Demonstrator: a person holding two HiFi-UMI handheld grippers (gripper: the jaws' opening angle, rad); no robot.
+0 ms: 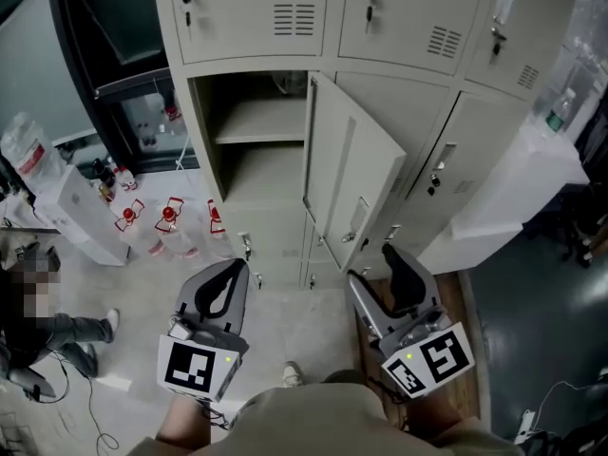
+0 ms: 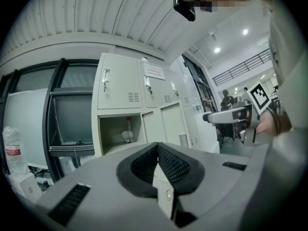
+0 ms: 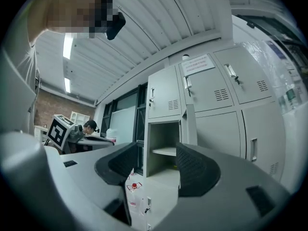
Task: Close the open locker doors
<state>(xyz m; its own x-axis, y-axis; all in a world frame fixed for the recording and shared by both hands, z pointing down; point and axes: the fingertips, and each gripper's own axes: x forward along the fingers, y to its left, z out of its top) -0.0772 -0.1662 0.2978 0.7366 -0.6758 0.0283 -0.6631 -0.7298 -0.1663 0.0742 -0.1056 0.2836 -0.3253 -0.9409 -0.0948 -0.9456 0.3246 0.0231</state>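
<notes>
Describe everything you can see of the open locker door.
The open door is a tall, pale beige panel, painted metal by its look, below the top row of lockers. It hangs from the right side of its compartment and stands swung wide out, its free edge nearest the head camera. A long vertical rib runs down the visible face, with a small latch fitting low near the free edge. Nothing touches it.
</notes>
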